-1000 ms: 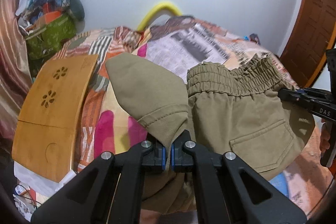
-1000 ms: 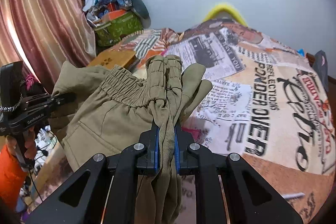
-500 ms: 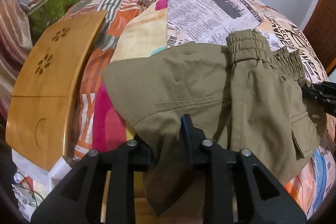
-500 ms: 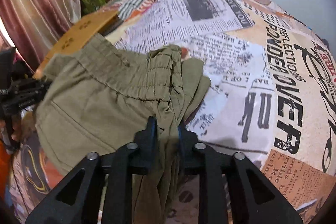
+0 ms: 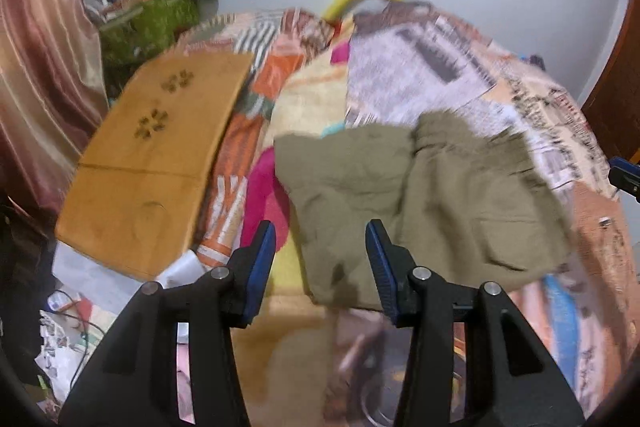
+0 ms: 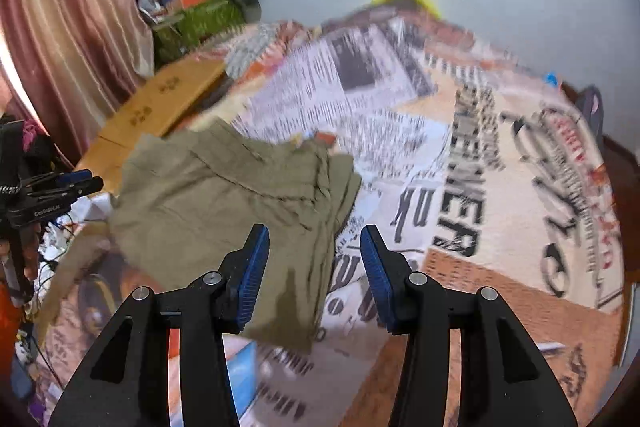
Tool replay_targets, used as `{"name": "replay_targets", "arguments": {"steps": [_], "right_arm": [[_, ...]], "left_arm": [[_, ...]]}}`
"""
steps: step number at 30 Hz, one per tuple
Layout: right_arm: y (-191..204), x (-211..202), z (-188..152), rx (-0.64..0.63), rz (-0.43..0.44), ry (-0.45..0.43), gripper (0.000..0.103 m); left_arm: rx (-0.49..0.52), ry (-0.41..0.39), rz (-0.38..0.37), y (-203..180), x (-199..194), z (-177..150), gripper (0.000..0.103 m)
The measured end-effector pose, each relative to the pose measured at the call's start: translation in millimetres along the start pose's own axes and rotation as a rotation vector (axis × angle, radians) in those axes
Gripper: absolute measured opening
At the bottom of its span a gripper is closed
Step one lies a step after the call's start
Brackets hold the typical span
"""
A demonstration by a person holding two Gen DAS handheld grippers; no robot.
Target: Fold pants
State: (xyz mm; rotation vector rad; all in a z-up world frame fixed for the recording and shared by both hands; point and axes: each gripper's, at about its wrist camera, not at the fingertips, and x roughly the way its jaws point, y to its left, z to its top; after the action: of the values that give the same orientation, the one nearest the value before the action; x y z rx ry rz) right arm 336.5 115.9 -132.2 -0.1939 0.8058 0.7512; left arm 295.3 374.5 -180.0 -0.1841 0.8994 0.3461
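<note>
Left wrist: pants [image 5: 420,203] on bedspread [image 5: 400,83], both grippers spread.

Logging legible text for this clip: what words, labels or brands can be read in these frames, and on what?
Bedsheet: large black print, motion-blurred; only "VER" reads.
Small newspaper-style print on the bedsheet: too blurred.
White label on the left gripper: too small and blurred.
Pants, wooden board: no text.
</note>
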Motion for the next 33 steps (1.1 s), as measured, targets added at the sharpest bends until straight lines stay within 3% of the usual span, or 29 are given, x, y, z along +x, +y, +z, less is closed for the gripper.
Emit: {"name": "replay_targets", "arguments": {"steps": [8, 14, 19, 23, 26, 28, 33], "right_arm": [[43.4, -127.3, 0.9, -0.055, -0.009, -0.256, 0.044], [72.9, -212.2, -17.0, -0.080, 0.013, -0.412, 0.044], [99.3, -272.4, -44.4, -0.110, 0.014, -0.536, 0.044], [117.0, -307.4, -67.0, -0.111, 0.052, -0.616, 0.044], [124.6, -321.8, -83.9, -0.110, 0.064, -0.659, 0.045], [129.1, -324.5, -91.9, -0.109, 0.059, -0.676, 0.052], [133.3, -322.0, -105.4, -0.091, 0.035, -0.688, 0.069]], "left_arm": [[0.024, -0.248, -0.061, -42.1, -152.6, -6.3, 0.047], [0.080, -0.453, -0.126, -82.1, -275.7, -34.8, 0.047], [0.095, -0.606, -0.124, -108.2, -354.8, -76.5, 0.057], [0.092, -0.667, -0.146, -119.9, -389.9, -111.3, 0.060], [0.088, -0.713, -0.135, -126.2, -408.6, -134.0, 0.071], [0.085, -0.746, -0.131, -129.6, -418.2, -146.9, 0.082], [0.060, -0.778, -0.128, -130.7, -432.3, -167.7, 0.092]]}}
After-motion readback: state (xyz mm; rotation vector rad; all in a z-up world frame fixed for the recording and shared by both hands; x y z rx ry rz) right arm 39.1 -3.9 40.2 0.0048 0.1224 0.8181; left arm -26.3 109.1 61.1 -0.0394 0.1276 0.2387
